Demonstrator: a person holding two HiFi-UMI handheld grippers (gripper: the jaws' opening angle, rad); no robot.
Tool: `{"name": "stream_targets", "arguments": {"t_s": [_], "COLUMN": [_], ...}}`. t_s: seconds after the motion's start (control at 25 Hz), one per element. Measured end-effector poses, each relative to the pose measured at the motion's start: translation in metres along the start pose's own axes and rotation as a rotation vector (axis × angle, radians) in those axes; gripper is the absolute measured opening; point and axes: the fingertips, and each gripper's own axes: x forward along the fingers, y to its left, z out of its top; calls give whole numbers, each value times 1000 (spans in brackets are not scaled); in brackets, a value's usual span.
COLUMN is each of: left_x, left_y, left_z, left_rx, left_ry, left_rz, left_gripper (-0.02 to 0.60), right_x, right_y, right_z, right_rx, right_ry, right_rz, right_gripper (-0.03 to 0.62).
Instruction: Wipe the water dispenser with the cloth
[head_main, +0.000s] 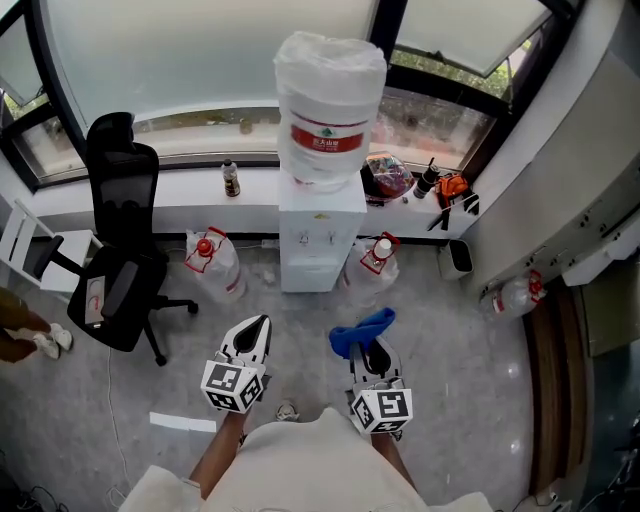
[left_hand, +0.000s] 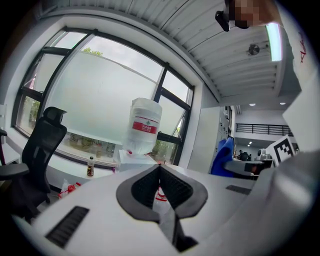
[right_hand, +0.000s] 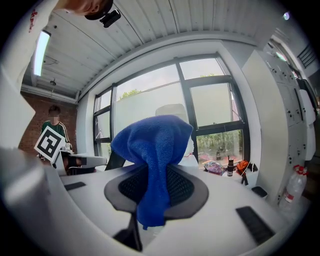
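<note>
- The dispenser (head_main: 320, 235) is seen on the floor below the window, well apart from both grippers. It is not touched by anything, so wiping is judged not yet begun.
- A bottle (head_main: 328, 105) is carried on its top.
- The right gripper (head_main: 377, 352) is clamped on the cloth (head_main: 362, 330) and is pointed toward the dispenser.
- The left gripper (head_main: 256, 326) is pressed together, and nothing is held in it.
- The blue cloth is draped over the right jaws' tips. It has yet to be brought to the dispenser, and all the wiping is left to be done.
</note>
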Motion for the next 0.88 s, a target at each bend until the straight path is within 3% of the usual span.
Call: {"name": "stream_targets", "arguments": {"t_s": [0.36, 0.88], "left_x": [24, 128], "left_y": [8, 2], "left_z": [-9, 8], "left_rx": [-5, 16], "left_ry": [29, 0], "left_rz": [61, 174], "left_gripper": [11, 11], "right_x": [31, 125], "right_y": [-24, -121], "right_z": [-7, 18], "right_rx": [33, 7], "right_ry": [16, -8], "right_rz": [40, 145], "right_gripper": [103, 103]}}
